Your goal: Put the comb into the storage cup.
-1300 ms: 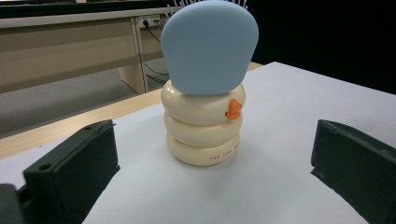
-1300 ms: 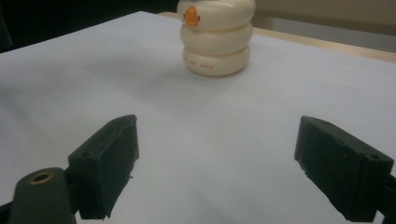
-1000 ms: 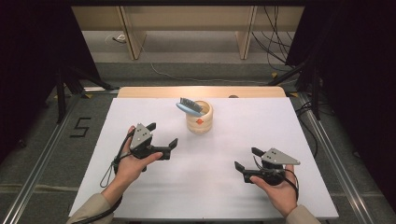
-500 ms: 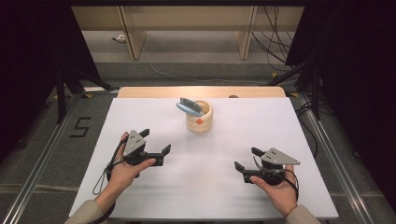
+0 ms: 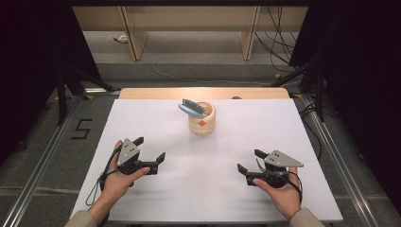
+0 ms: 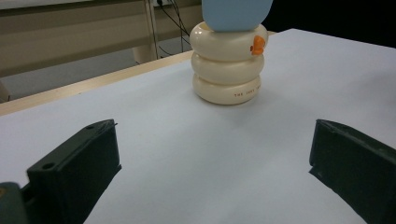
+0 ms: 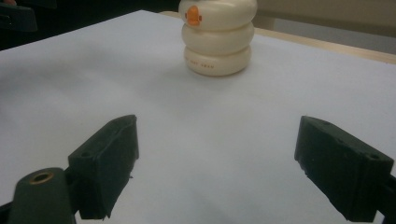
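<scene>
- A cream ringed holder (image 5: pixel 202 120) with an orange mark is seen standing upright toward the far middle of the white worktop (image 5: pixel 283 137).
- A blue brush (image 5: pixel 192 109) is laid tilted across the holder's rim, bristles up.
- The left gripper (image 5: pixel 150 150) is held low at the near left, jaws spread wide and empty, well apart from the holder.
- The right gripper (image 5: pixel 249 161) is held at the near right, jaws likewise parted with nothing between them.

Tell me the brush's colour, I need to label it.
Light blue brush with dark bristles, lying across the cream holder; the high view shows it best.
</scene>
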Available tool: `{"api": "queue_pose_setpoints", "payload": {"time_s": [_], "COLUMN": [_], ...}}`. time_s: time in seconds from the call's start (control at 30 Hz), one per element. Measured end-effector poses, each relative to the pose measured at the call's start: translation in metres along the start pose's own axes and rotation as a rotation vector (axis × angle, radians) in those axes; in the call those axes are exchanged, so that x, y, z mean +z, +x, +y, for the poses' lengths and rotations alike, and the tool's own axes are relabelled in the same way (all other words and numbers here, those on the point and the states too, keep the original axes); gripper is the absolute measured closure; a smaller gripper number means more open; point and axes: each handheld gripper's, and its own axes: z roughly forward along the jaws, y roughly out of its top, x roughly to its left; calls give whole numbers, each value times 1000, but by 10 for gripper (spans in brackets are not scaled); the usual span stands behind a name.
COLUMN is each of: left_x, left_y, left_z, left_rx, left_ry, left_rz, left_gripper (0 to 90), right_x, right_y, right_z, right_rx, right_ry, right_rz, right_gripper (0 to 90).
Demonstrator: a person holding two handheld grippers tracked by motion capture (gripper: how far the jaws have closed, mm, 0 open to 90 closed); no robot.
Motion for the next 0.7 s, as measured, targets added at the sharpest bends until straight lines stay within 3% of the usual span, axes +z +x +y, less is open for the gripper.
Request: {"api": "queue_pose_setpoints", "payload": {"time_s": [0.37, 0.7], "left_x": [-11, -13], "left_y": [10, 15], "left_z": [-8, -11], "left_rx": [-3, -29], "left_ry": [6, -24], "left_rz": [33, 65], "left_gripper": [14, 53], "right_x": [0, 2], "right_y": [0, 2], "right_z": [0, 0], "right_rx": [-6, -15], "right_ry": [0, 6], "right_rz": [2, 6], "right_gripper": [146, 146]}}
